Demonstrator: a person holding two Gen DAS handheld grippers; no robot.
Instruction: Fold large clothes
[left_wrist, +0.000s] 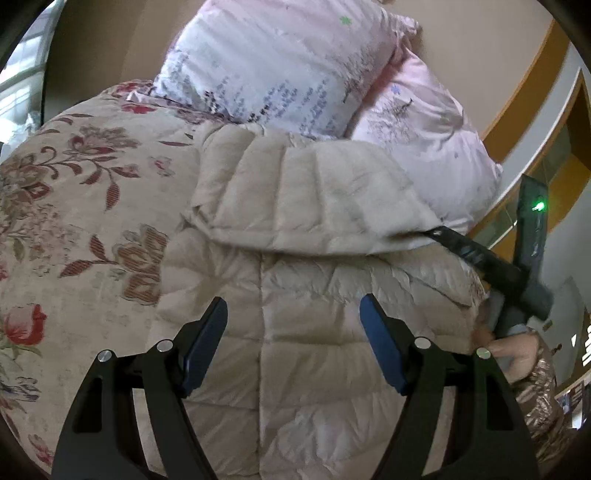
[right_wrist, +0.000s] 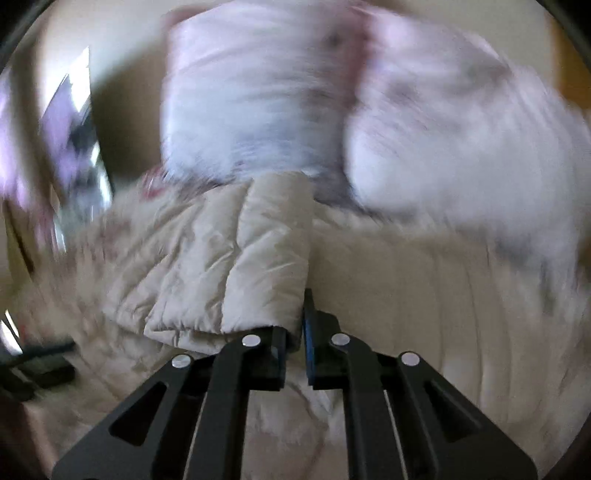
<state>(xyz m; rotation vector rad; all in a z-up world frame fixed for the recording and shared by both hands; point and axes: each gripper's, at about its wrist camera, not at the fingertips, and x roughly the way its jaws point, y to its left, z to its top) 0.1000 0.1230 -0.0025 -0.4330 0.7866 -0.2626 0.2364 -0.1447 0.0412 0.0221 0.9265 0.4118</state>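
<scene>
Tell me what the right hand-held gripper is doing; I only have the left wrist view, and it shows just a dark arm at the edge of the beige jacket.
Observer: The right hand-held gripper is shut on a folded part of the beige down jacket.
Operator: Say which part.
Observer: A quilted flap, possibly a sleeve; it drapes from the left side of the jaws.
Operator: Report the left one against it.
Observer: The left hand-held gripper is open above the jacket body, holding nothing.
</scene>
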